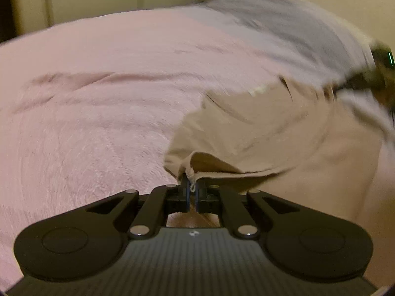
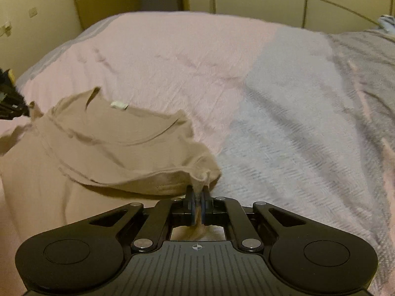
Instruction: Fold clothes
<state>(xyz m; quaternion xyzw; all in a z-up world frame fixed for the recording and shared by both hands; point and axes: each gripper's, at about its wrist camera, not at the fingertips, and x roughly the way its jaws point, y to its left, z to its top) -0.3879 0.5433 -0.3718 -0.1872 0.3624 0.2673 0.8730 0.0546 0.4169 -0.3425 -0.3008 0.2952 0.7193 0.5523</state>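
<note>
A beige garment with a small white neck label lies on a pink bedspread. My left gripper is shut on a hemmed corner of the garment at its near left edge. In the right wrist view the same beige garment spreads to the left, and my right gripper is shut on a bunched fold of its near right corner. The other gripper shows dark at the far left edge of that view, and blurred at the right edge of the left wrist view. The picture is smeared by motion.
The bedspread turns grey-striped on the right side of the bed. Cream wardrobe doors stand behind the bed, and a door is at the back left. Some striped cloth lies at the far right.
</note>
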